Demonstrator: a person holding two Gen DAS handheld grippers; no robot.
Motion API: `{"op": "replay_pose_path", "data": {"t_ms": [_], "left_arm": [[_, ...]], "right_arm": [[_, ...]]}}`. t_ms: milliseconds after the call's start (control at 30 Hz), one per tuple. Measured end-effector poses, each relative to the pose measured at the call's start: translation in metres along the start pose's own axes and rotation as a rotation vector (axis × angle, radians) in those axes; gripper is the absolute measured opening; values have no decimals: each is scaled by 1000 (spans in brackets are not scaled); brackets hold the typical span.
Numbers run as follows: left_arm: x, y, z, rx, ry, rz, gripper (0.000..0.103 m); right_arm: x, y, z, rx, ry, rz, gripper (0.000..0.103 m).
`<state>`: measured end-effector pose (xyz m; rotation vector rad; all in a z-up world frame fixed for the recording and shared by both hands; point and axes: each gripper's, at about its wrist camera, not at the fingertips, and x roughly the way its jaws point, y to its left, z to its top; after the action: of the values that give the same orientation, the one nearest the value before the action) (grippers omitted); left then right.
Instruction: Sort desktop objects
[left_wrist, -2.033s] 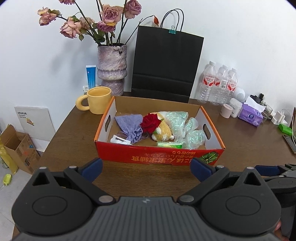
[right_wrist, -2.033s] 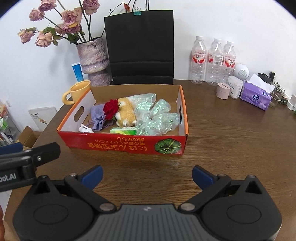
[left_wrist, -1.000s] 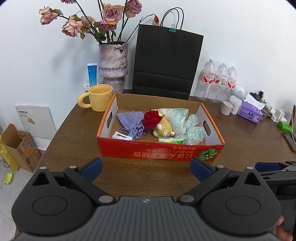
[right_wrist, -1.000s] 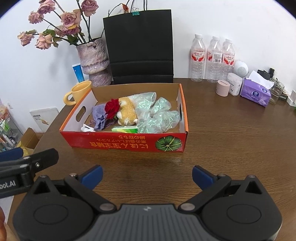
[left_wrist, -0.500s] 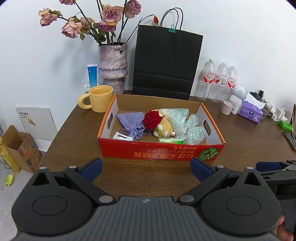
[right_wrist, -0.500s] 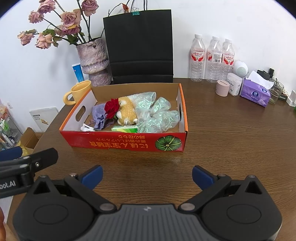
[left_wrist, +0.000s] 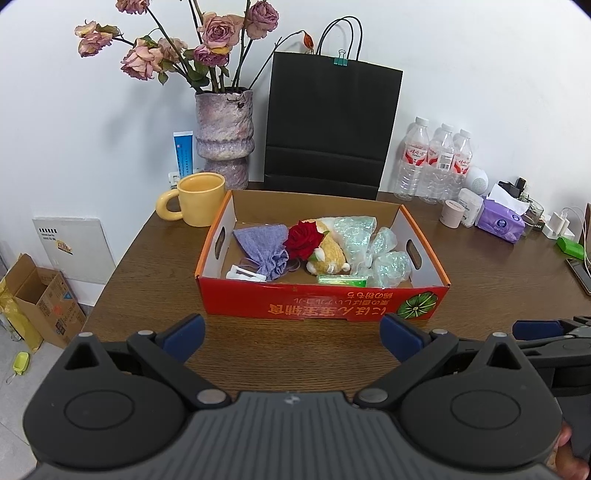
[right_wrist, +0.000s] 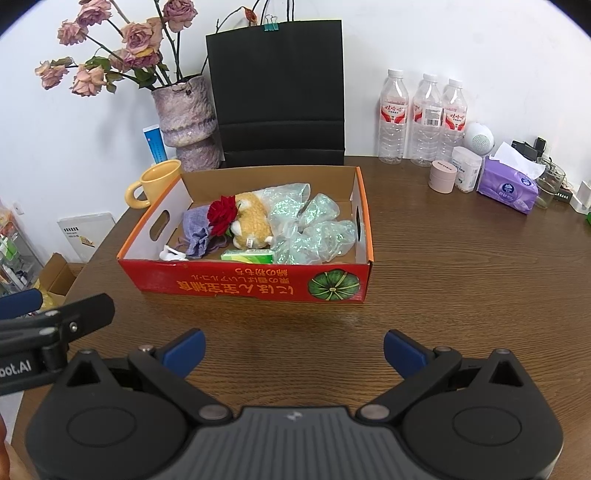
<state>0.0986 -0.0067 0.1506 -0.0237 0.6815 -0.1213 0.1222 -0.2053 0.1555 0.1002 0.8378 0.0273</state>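
A red cardboard box (left_wrist: 321, 302) (right_wrist: 243, 286) stands on the brown table. It holds a purple pouch (left_wrist: 267, 249) (right_wrist: 195, 232), a red rose (left_wrist: 304, 238) (right_wrist: 221, 214), a tan plush toy (left_wrist: 330, 254) (right_wrist: 253, 225), clear plastic bags (left_wrist: 380, 254) (right_wrist: 314, 232), a green packet (left_wrist: 341, 280) (right_wrist: 247, 255) and a white clip (left_wrist: 245, 274). My left gripper (left_wrist: 293, 338) and my right gripper (right_wrist: 293, 350) are both open and empty, held apart from the box on its near side.
A yellow mug (left_wrist: 199, 203), a vase of dried roses (left_wrist: 225, 144) and a black paper bag (left_wrist: 328, 125) stand behind the box. Water bottles (right_wrist: 424, 118), a pink jar (right_wrist: 442, 176), a purple tissue pack (right_wrist: 508, 188) and small items are at back right. Cardboard boxes (left_wrist: 40, 302) sit on the floor left.
Both grippers have drawn back a little from the box and stayed open. The box and its contents have not moved.
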Motion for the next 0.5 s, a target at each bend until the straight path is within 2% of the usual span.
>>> {"op": "replay_pose_path", "data": {"t_ms": [500], "left_arm": [[-2, 0, -2, 4, -5, -1, 103]], "right_arm": [[-1, -1, -1, 0, 1, 1, 103]]}}
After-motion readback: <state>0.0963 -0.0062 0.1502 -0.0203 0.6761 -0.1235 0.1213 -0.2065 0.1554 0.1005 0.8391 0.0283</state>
